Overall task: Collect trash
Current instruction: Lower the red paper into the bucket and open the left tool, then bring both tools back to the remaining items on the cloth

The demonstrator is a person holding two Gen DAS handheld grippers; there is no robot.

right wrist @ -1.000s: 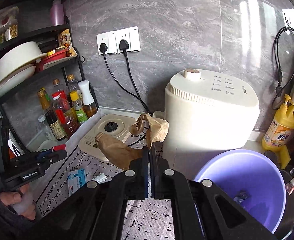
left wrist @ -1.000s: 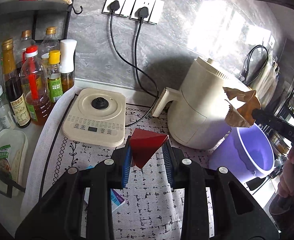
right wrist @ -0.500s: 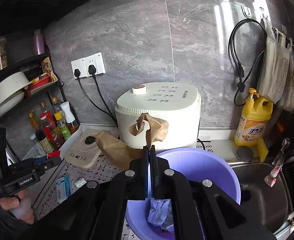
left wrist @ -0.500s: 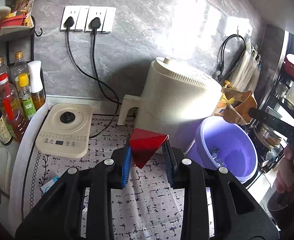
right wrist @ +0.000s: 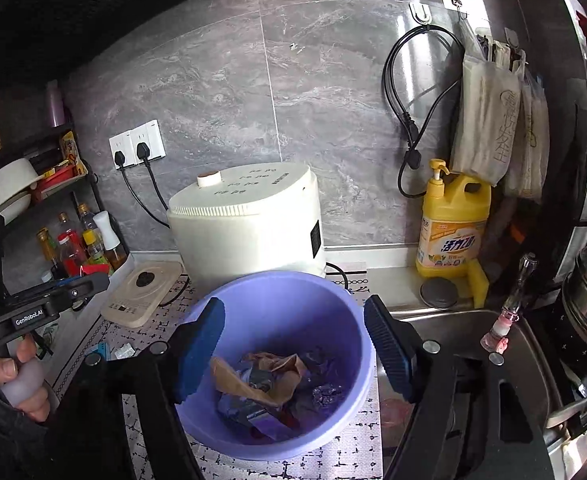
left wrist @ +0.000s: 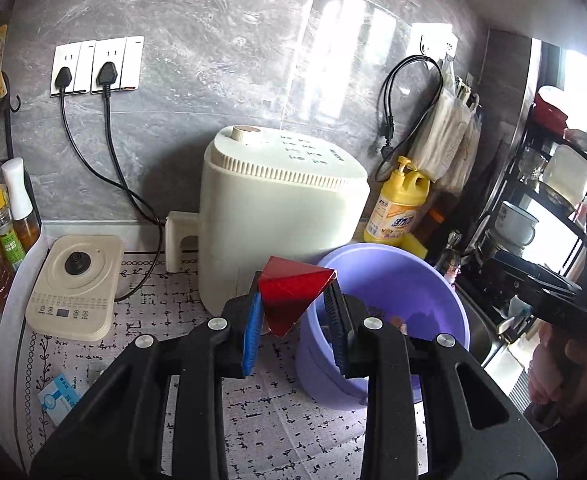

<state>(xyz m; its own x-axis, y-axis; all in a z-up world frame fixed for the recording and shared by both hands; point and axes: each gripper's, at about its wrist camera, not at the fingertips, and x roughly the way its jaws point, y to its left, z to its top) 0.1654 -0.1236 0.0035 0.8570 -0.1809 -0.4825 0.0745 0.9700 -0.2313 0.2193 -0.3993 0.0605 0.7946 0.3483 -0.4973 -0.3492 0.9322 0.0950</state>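
Observation:
My left gripper (left wrist: 295,314) is shut on a red folded paper piece (left wrist: 291,294), held above the counter just left of the purple basin (left wrist: 425,292). My right gripper (right wrist: 293,344) hangs over that purple basin (right wrist: 357,320) with its jaws opening and nothing between them. The crumpled brown paper (right wrist: 261,378) lies inside the basin on foil scraps (right wrist: 325,392) and other wrappers. In the right wrist view the left gripper's body (right wrist: 41,300) shows at the far left in a hand.
A cream air fryer (left wrist: 277,208) stands behind the basin, with a cream kettle base (left wrist: 73,284) to its left and oil bottles (left wrist: 1,216) beyond. A yellow detergent bottle (right wrist: 451,224) and the sink (right wrist: 473,328) are at the right. A small blue packet (left wrist: 57,396) lies on the mat.
Both grippers swept right, over to the basin. My right gripper opened and the brown paper dropped into the basin. The left gripper still holds the red piece.

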